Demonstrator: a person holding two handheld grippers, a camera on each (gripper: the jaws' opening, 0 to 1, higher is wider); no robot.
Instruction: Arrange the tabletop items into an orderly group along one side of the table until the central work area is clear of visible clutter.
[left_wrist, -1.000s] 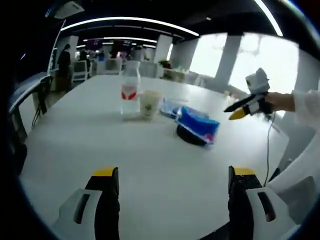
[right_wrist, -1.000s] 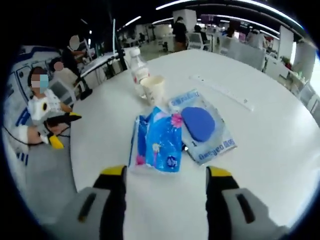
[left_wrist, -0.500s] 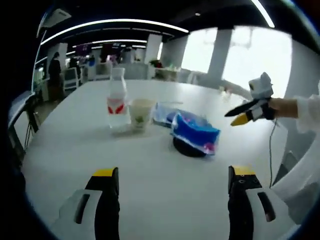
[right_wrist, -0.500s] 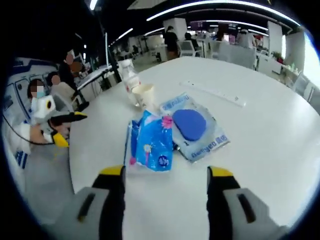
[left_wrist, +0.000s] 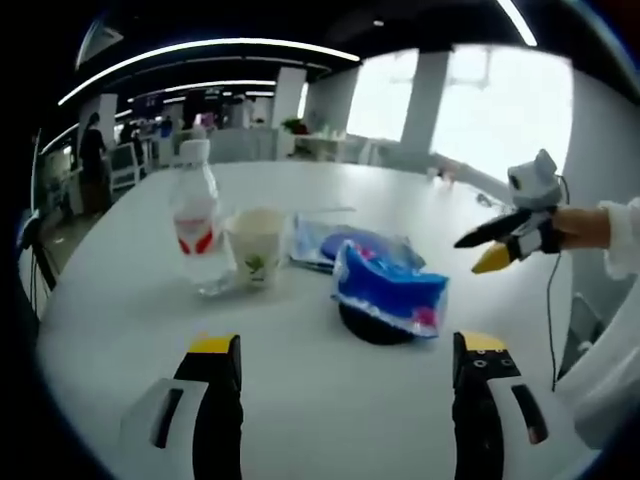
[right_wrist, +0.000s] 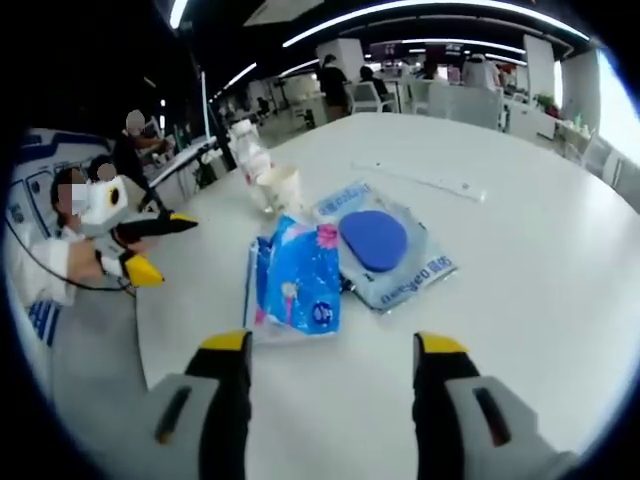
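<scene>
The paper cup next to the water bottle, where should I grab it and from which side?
Grip the paper cup across its upper wall from the open table side facing the left gripper. It stands upright, and the water bottle crowds its far flank.

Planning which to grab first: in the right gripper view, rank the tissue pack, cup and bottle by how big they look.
1. Tissue pack, clearly largest, though it is nearest the camera.
2. Bottle and cup look about alike; both are farther off, so no ranking.
</scene>
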